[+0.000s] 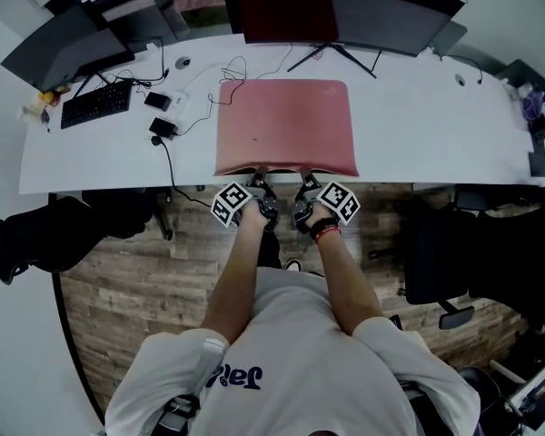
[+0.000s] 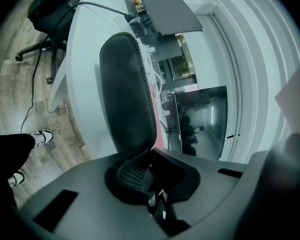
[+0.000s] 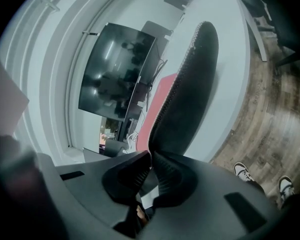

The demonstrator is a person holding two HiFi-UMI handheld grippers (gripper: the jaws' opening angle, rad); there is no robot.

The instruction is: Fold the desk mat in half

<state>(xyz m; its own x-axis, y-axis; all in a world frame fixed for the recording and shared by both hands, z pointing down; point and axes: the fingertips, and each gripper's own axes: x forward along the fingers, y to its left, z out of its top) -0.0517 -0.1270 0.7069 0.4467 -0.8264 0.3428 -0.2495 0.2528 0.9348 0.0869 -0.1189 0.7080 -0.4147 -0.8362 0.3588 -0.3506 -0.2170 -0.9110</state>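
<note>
Long white surface (image 1: 418, 134), front edge gently curved. Pink desk mat (image 1: 286, 125) at centre, near edge reaching surface's front edge. Left end: black keyboard (image 1: 96, 104). Small black box (image 1: 157, 101) just right of keyboard, second black box (image 1: 163, 127) nearer front edge. Thin cables (image 1: 232, 69) loop near mat's far left corner. Monitor stand legs (image 1: 331, 54) behind mat. Right end: small clutter, too small to tell.

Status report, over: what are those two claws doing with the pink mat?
Both jaws shut: left gripper and right gripper pinch the desk mat at its near edge. Edge lifted, dark underside showing. Mat top bare; cables off its left side.
</note>
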